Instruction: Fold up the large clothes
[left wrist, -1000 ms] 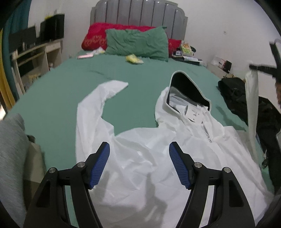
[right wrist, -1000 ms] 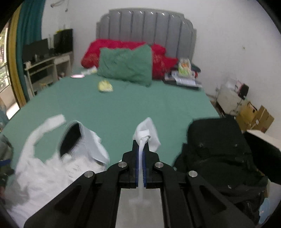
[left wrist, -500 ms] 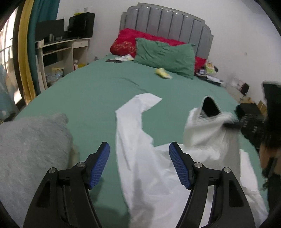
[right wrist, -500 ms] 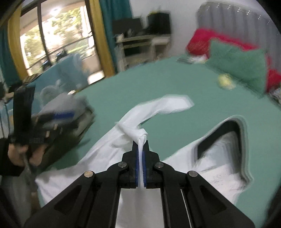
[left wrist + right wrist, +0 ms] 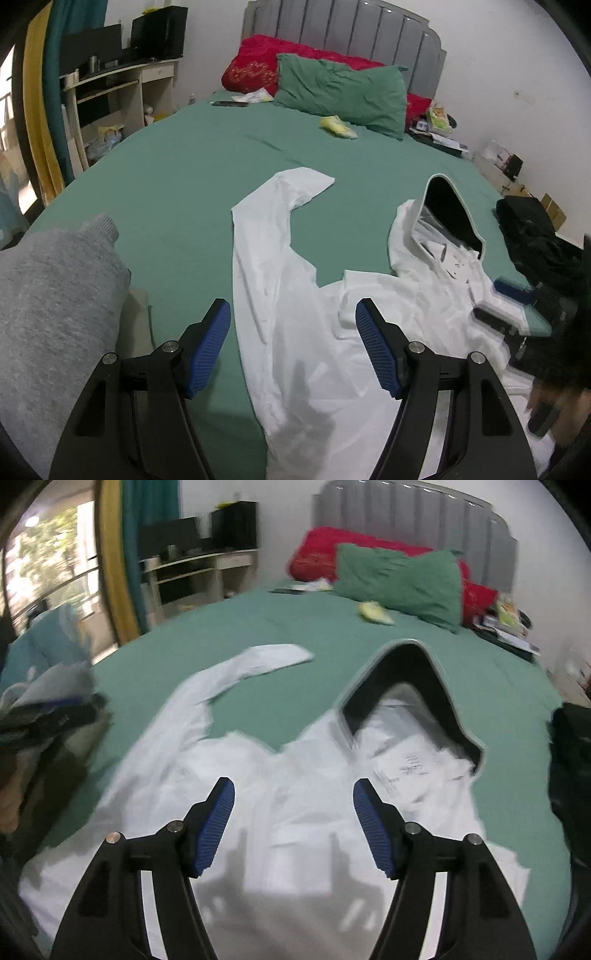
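White hooded jacket point(image 5: 295, 314) is spread face-up on the green bed sheet point(image 5: 166, 192), hood point(image 5: 448, 218) toward the headboard, dark lining and a paper tag visible inside it. 1 sleeve point(image 5: 280, 199) is laid out to the left, angled toward the pillows; the other side of the jacket is bunched into folds over the chest area.

Left gripper point(image 5: 293, 347) is held above the lower body of the jacket, jaws spread wide, nothing between the blue pads point(image 5: 208, 347). No fabric contact can be made out.

Right gripper point(image 5: 293, 825) is seen with jaws just opened, now spread apart; white fabric lies below them, not pinched. Right view is motion-blurred. In the left view the right gripper point(image 5: 502, 306) is seen at the jacket's right edge, with a hand point(image 5: 554, 410) lower right.

A grey garment point(image 5: 48, 314) fills the lower left. A black garment point(image 5: 535, 236) lies at the bed's right edge. A green pillow point(image 5: 340, 92) is propped against a red pillow point(image 5: 258, 66).
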Tool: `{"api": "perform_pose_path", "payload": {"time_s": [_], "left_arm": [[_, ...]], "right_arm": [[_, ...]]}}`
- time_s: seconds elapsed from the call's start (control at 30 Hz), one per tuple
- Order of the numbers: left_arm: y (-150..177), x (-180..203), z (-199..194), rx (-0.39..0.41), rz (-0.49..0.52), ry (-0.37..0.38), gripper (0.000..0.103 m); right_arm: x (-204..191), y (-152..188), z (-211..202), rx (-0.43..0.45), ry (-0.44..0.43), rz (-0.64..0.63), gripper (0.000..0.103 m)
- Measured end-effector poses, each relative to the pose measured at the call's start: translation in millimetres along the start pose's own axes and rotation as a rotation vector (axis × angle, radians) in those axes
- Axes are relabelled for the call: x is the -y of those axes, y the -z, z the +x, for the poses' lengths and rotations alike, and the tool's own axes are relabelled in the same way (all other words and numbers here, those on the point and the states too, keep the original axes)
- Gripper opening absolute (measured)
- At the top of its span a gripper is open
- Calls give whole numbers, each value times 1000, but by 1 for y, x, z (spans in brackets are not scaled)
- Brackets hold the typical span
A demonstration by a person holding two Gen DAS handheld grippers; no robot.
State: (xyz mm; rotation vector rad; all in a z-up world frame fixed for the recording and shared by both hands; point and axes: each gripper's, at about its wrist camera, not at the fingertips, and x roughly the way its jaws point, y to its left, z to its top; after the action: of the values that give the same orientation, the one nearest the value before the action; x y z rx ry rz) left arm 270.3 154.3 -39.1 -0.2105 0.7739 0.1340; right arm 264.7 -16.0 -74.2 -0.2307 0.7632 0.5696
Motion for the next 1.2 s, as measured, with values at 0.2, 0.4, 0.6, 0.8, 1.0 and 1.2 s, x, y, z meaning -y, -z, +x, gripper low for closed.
{"api": "perform_pose_path", "payload": {"time_s": [0.2, 0.4, 0.6, 0.8, 1.0, 1.2], "left_arm": [[5, -1, -7, 17, 17, -44, 74], [-3, -26, -6, 28, -31, -88, 74], [-10, -48, -14, 35, -94, -64, 74], [-17, -65, -28, 67, -140, -44, 74], [-24, -88, -35, 95, -200, -29, 74], [-30, -91, -26, 87, -218, -16, 74]], "right_arm": [[-76, -2, 77, -64, 38, -152, 49], [-50, -10, 102, -112, -55, -46, 2], [-72, -5, 72, -107, -376, -26, 2], [-73, -8, 74, -173, -411, -26, 20], [-26, -72, 79, 4, -320, 143, 93], [18, -132, 184, -117, -92, 271, 86]]}}
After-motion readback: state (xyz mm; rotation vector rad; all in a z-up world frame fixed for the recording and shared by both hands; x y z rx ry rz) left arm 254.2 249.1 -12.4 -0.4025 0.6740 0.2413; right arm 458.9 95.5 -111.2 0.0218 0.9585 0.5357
